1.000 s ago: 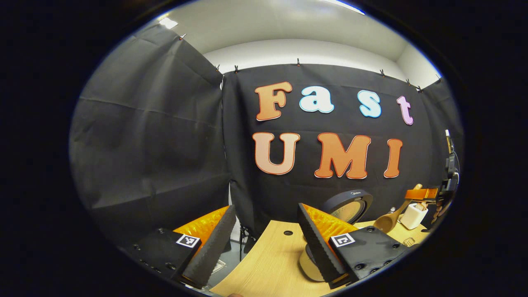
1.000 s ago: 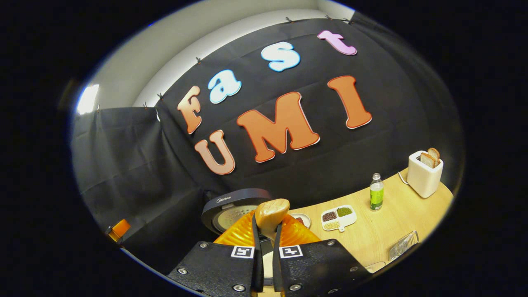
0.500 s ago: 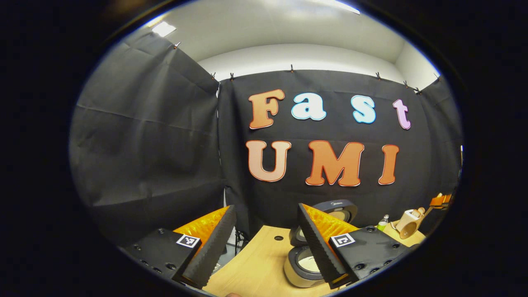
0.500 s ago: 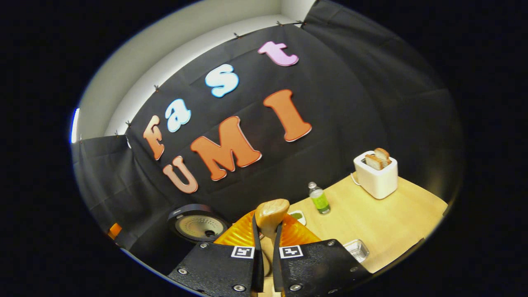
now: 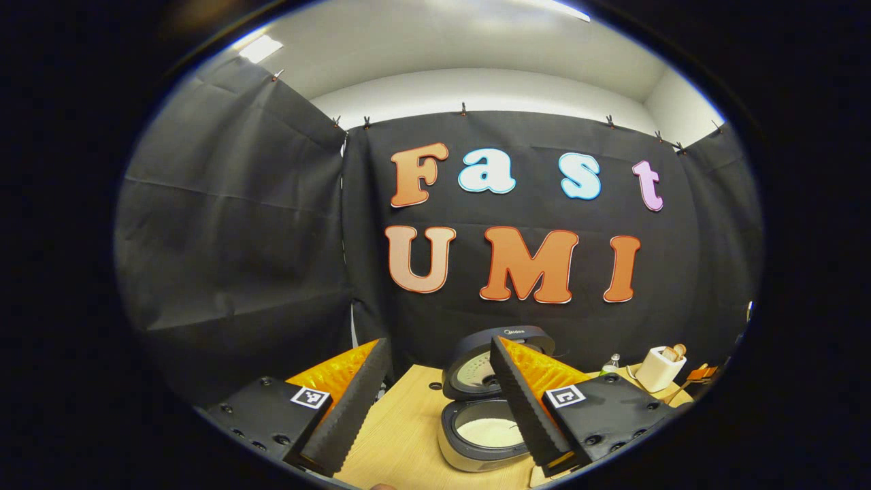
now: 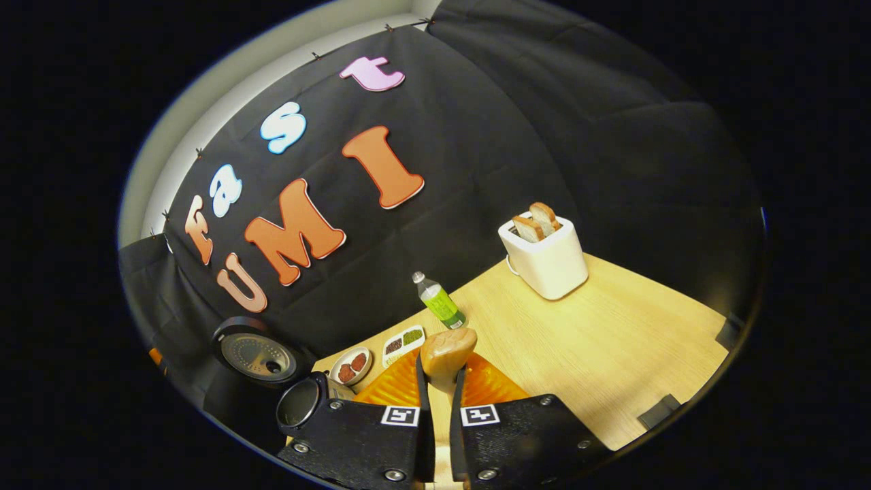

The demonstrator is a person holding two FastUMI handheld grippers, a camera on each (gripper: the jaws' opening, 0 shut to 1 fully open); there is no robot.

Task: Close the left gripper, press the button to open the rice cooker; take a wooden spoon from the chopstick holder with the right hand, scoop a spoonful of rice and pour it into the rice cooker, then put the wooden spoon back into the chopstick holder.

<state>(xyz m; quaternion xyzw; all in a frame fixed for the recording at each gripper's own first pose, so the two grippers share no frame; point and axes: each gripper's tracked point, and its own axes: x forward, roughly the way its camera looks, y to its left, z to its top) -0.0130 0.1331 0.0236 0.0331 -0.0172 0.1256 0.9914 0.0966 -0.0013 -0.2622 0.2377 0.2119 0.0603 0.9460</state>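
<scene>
- Wooden spoon: pinched at the handle between both fingers of right gripper; swung rightward over the table, away from the cooker.
- Cooker: lid up, white rice in the pot; now in fuller view than half a second back.
- Left gripper: fingers spread wide, nothing held.
- Toaster, bottle: untouched.
- Chopstick holder: position not determinable.
- Judgement: pour probably done; spoon return pending.

Light wooden table with rice cooker, toaster, green bottle, perhaps two dishes.
</scene>
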